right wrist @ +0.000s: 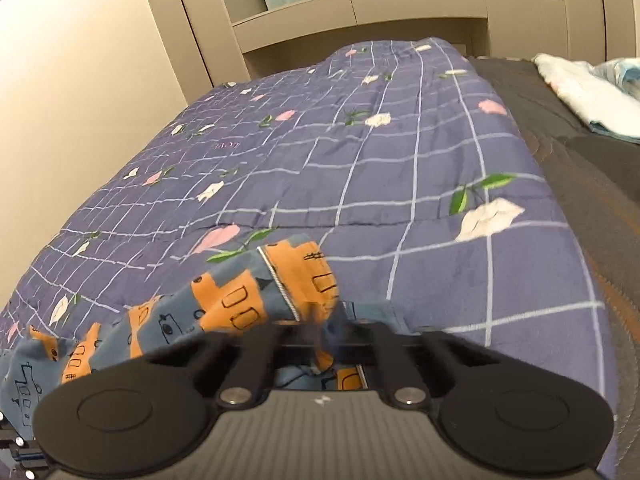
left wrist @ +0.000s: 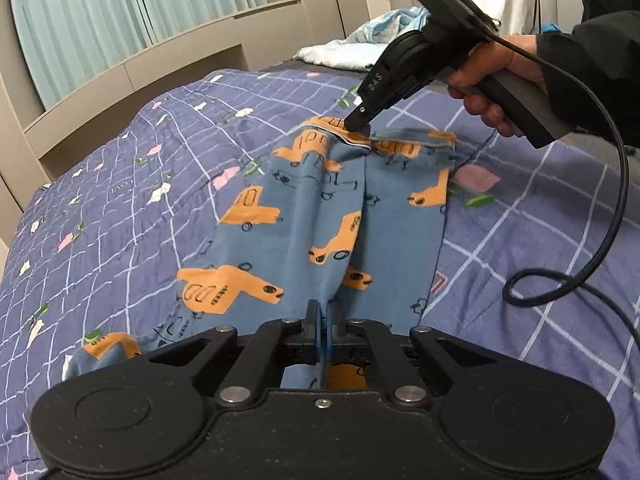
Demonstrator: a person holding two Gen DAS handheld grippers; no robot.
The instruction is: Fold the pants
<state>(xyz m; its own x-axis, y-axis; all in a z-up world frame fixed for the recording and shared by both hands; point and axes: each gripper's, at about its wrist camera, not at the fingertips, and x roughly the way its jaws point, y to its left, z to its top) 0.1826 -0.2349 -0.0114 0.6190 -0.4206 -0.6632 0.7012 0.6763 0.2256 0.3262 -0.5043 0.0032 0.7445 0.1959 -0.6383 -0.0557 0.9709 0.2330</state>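
The left gripper (left wrist: 324, 316) had its jaws pressed tight together, and blue fabric of the pants (left wrist: 320, 208) was pinched right between the pads at the near end of the garment. Out at the far end, the right gripper (left wrist: 357, 127) was clamped down on the waistband (left wrist: 360, 141), its black tips biting the piped hem where it bunched up; from its own camera the jaws (right wrist: 320, 334) were blurred, but they stood closed with orange-and-blue cloth squeezed between them. So both ends were gripped, and the pants stretched between the two tools, blue with orange vehicle prints, legs lying side by side with a fold running down the middle. A hand (left wrist: 492, 80) in a dark sleeve (left wrist: 592, 64) held the right tool's grey handle, a black cable (left wrist: 616, 184) looping off to the right. Underneath it all lay the purple quilt (left wrist: 140, 184) with its white grid and small flowers, spread across the bed. Far back on the right sat a heap of pale blue cloth (left wrist: 360, 48), and beyond that beige cabinets (right wrist: 360, 12) and green curtains (left wrist: 80, 12).
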